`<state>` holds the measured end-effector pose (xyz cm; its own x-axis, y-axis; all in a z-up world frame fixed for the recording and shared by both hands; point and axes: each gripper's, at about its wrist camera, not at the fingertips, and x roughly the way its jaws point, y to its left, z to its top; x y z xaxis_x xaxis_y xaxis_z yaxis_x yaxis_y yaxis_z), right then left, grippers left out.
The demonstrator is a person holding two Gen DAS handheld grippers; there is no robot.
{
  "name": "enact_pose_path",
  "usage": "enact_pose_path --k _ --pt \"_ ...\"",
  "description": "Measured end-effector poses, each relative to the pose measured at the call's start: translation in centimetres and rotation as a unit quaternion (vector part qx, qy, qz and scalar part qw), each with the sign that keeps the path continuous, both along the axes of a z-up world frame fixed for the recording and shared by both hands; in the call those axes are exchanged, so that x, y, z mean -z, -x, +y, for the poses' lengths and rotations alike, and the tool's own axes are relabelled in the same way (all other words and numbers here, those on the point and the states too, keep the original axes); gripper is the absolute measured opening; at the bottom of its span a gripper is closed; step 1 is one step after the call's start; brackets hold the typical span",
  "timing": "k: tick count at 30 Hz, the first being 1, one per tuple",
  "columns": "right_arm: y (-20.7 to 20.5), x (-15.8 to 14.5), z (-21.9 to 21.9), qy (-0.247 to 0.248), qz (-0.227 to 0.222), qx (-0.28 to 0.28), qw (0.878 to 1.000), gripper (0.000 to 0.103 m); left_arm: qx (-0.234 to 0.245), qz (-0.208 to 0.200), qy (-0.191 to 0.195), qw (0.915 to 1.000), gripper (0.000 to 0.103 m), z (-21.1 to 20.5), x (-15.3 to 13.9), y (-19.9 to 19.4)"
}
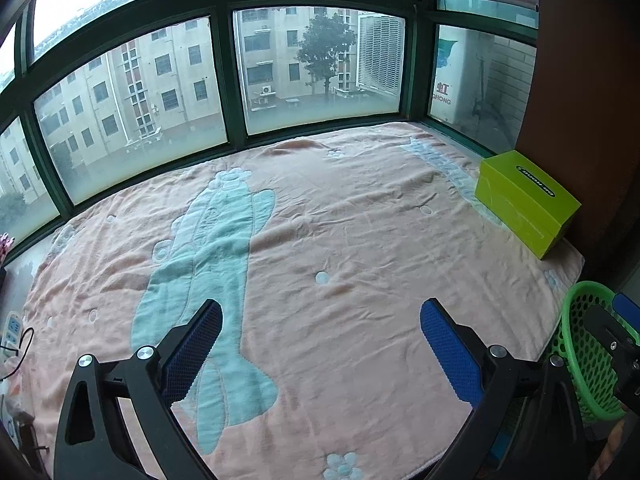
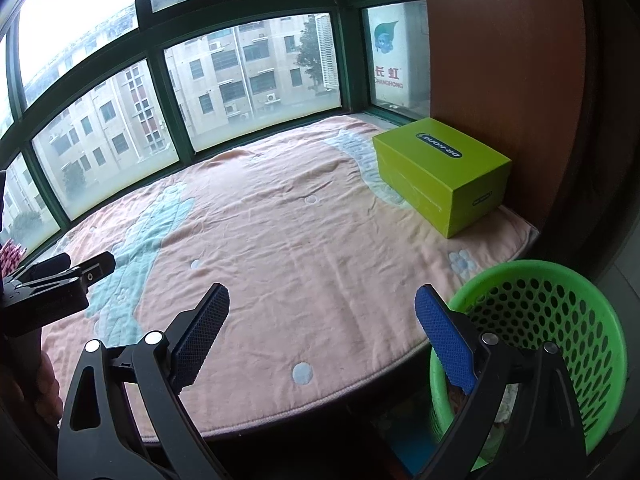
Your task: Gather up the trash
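Both claws (left, right) wide open, empty; green perforated basket beside pink blanket.

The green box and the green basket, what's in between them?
Only pink fleece blanket, with a pale blue flower print on it near the edge. The right wrist view shows that stretch between the lime-green cardboard box and the green perforated plastic basket.
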<state>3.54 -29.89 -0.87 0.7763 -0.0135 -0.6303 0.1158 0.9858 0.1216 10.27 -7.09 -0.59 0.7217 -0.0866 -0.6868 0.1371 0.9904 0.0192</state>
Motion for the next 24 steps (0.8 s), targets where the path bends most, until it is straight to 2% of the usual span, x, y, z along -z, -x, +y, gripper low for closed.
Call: enact_pose_path --k 24 --pt "0.21 -0.21 0.76 -0.003 -0.005 -0.010 1.000 0.095 -0.021 -0.017 -0.003 0.9996 0.096 0.42 -0.85 1.02"
